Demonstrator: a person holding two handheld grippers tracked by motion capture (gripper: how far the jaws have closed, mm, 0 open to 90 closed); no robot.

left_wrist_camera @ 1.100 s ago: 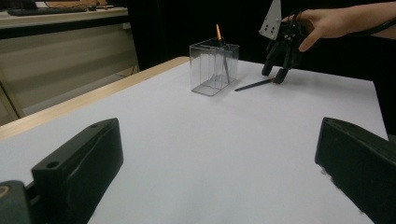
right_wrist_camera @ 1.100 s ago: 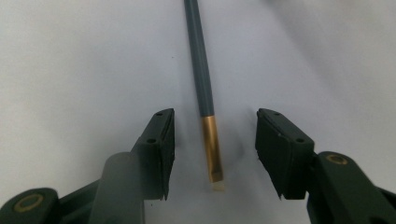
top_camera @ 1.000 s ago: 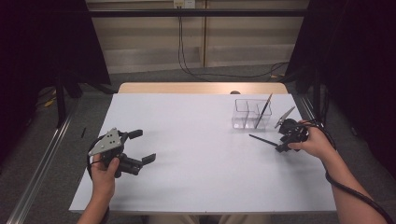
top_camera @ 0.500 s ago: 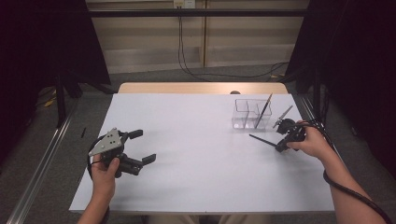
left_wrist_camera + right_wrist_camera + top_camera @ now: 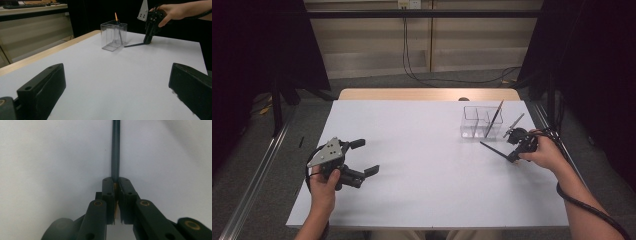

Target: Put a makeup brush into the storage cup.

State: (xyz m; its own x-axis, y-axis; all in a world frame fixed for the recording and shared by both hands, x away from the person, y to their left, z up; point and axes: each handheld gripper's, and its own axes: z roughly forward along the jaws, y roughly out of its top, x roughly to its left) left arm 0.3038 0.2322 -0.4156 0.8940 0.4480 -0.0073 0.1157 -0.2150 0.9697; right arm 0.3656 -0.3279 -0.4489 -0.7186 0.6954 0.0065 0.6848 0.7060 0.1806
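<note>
A thin dark stick (image 5: 494, 150) lies slanted on the white table (image 5: 422, 190) at the right, its near end between the jaws of my right gripper (image 5: 513, 157), which is shut on it. The right gripper view shows the stick (image 5: 115, 150) running straight away from the closed right gripper (image 5: 116, 182) over the white surface. Just behind stands a clear divided container (image 5: 478, 122) with a pencil (image 5: 495, 116) leaning in it. My left gripper (image 5: 367, 157) rests open at the left, holding nothing. Its view shows the container (image 5: 113, 36), the stick (image 5: 133, 45) and the right gripper (image 5: 148, 38) far off.
The table's wooden far edge (image 5: 427, 94) runs behind the white sheet. Black curtains and dark frame posts (image 5: 276, 100) stand at both sides. A cable trails from the right hand along the forearm (image 5: 582, 205).
</note>
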